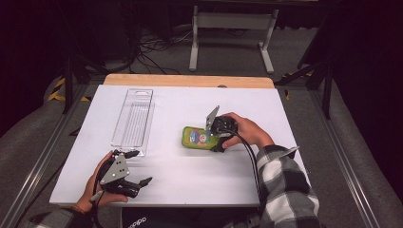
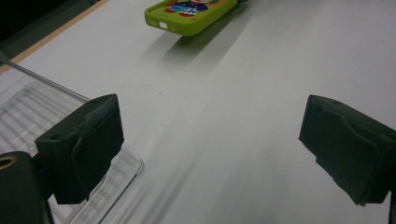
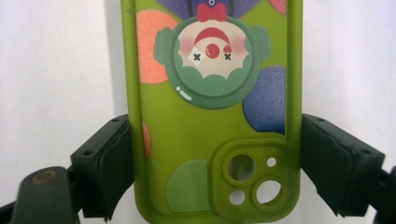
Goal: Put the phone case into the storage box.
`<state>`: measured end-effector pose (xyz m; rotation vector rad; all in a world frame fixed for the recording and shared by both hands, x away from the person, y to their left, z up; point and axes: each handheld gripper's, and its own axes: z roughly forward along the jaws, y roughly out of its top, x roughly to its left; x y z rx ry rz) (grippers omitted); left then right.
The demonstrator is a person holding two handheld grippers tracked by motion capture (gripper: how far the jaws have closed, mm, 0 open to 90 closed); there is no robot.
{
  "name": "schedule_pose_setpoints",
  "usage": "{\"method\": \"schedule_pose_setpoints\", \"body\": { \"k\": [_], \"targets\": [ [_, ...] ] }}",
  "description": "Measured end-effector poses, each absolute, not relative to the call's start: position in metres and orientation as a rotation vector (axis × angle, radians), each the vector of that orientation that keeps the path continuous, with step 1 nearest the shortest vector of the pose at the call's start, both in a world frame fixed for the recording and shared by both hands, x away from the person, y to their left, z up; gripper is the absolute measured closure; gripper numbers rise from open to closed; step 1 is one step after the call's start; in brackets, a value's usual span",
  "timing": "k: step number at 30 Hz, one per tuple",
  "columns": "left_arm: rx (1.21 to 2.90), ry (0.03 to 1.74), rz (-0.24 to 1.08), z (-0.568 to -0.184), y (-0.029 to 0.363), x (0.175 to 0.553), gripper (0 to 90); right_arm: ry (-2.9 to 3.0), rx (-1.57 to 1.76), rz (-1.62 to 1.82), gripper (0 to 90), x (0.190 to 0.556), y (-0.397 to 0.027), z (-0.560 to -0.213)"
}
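A green phone case (image 1: 197, 137) with a cartoon clown print lies near the middle of the white table (image 1: 199, 180). My right gripper (image 1: 214, 138) holds it at its camera-cutout end. In the right gripper view both jaws press against the long sides of the case (image 3: 210, 116), so my right gripper (image 3: 210, 163) is shut on it. From the left gripper view the case (image 2: 191, 14) looks raised a little, with a shadow under it. My left gripper (image 1: 143, 166) rests at the front left, open and empty (image 2: 210, 140).
A long clear plastic tray (image 1: 133, 116) lies on the left half of the table, its near end beside my left gripper's left jaw (image 2: 28, 107). Bare white tabletop lies between the two grippers. Beyond the table's wooden far edge (image 1: 190, 80) stand cables and a metal stand on the floor.
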<state>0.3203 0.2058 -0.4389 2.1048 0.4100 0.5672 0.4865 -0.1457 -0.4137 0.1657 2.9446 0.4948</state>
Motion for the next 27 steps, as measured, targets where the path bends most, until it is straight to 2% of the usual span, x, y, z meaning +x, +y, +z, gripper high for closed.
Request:
{"method": "schedule_pose_setpoints", "body": {
  "k": [15,27],
  "targets": [
    [2.142,0.275,0.838,-0.428,0.178,0.312,10.5,2.775,0.453,0.805,16.2,0.423,-0.142,-0.395],
    [2.14,0.105,1.021,-0.426,0.14,0.309,11.9,2.781,0.629,0.818,16.2,0.399,-0.126,-0.395]
  ]
}}
